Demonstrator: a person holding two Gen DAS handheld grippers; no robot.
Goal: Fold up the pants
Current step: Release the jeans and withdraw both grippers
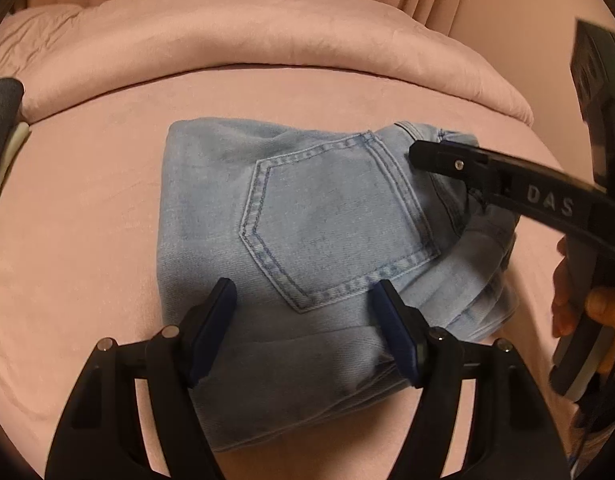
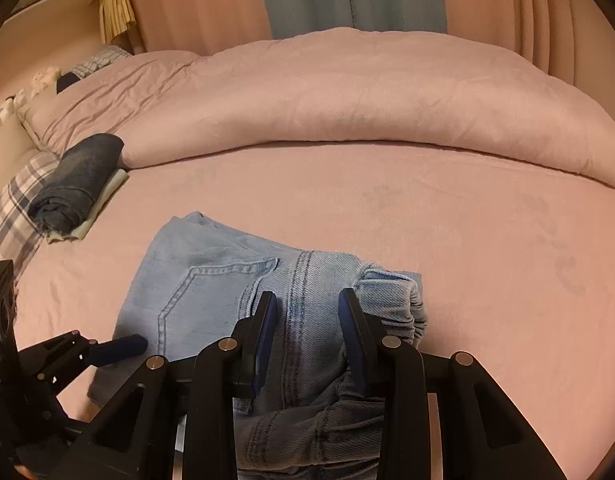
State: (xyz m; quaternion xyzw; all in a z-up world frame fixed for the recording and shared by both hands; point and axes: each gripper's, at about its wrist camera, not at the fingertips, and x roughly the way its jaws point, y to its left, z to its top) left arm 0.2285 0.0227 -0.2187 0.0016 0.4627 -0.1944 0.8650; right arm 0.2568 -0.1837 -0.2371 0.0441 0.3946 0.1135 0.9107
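Denim pants (image 2: 211,288) between right claw (image 2: 307,300) fingers

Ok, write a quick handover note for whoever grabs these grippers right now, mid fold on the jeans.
Left gripper: open, above the near edge of the jeans, holding nothing.
Right gripper: jaws straddle the bunched waistband end; no clear pinch, so treat it as not gripped.
Jeans: folded into a compact stack on the pink bed, back pocket up. An earlier dark folded pair sits by the duvet.
Done: main folds.
Left: likely tidy the bunched end, then set the stack aside.
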